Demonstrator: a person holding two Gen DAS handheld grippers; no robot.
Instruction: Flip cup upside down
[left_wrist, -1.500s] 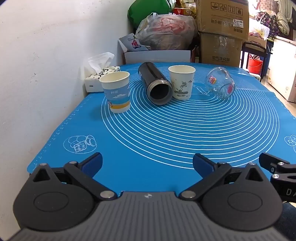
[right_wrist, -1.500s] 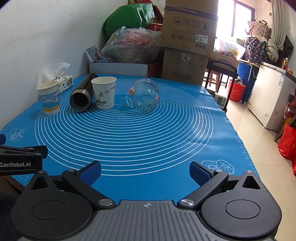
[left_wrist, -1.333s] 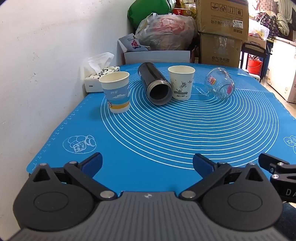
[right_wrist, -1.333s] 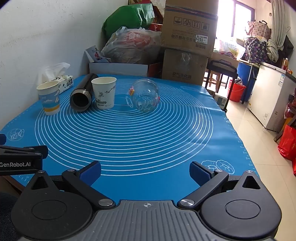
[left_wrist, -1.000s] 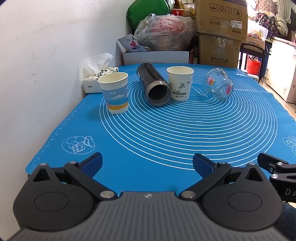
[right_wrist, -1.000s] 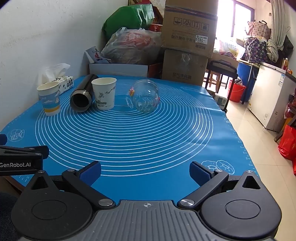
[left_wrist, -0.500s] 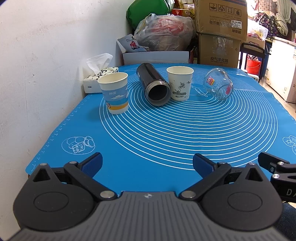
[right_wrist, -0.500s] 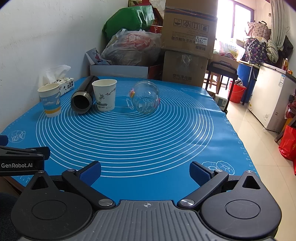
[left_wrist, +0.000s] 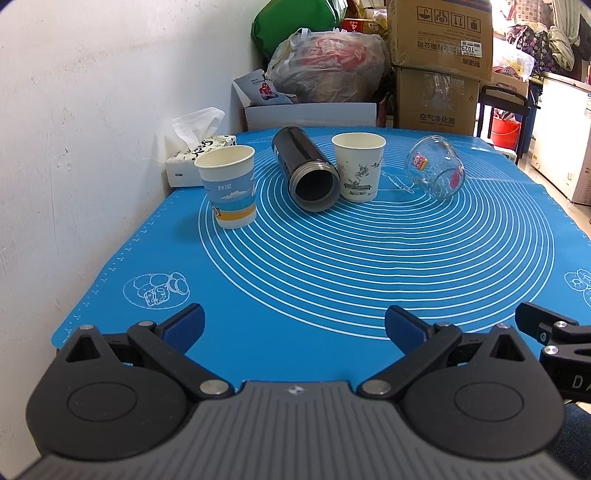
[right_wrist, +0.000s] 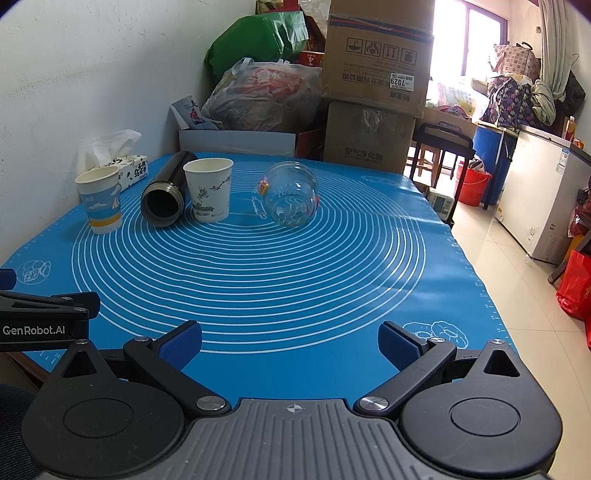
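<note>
Left gripper (left_wrist: 293, 326): fingers spread wide, grasping nothing, held low over the near edge of the table; its side shows at the left border of the right wrist view, cut off.
Right gripper (right_wrist: 290, 341): fingers released and wide apart, nothing between them, also over the near edge; only a black corner of it enters the left wrist view at the right.
Table (right_wrist: 295, 295): covered by a blue mat with white rings; its near edge is hidden behind both gripper bodies.
Blue-banded paper cup (left_wrist: 227, 186): upright, mouth up, toward the far-left corner, just in front of the tissue box.
Black flask (left_wrist: 304, 168): on its side, open mouth toward the near edge; inside too dark to make out.
White paper cup (left_wrist: 358, 171): upright, mouth up, just beside the flask's mouth; whether they touch cannot be told.
Glass jar (right_wrist: 291, 194): on its side, right of the white cup, apart from it; printed figure hard to read.
Tissue box (left_wrist: 192, 162): at the far-left edge against the wall, partly hidden by the blue-banded cup.
Cardboard boxes (right_wrist: 373, 92): stacked beyond the far edge, tops cut off.
</note>
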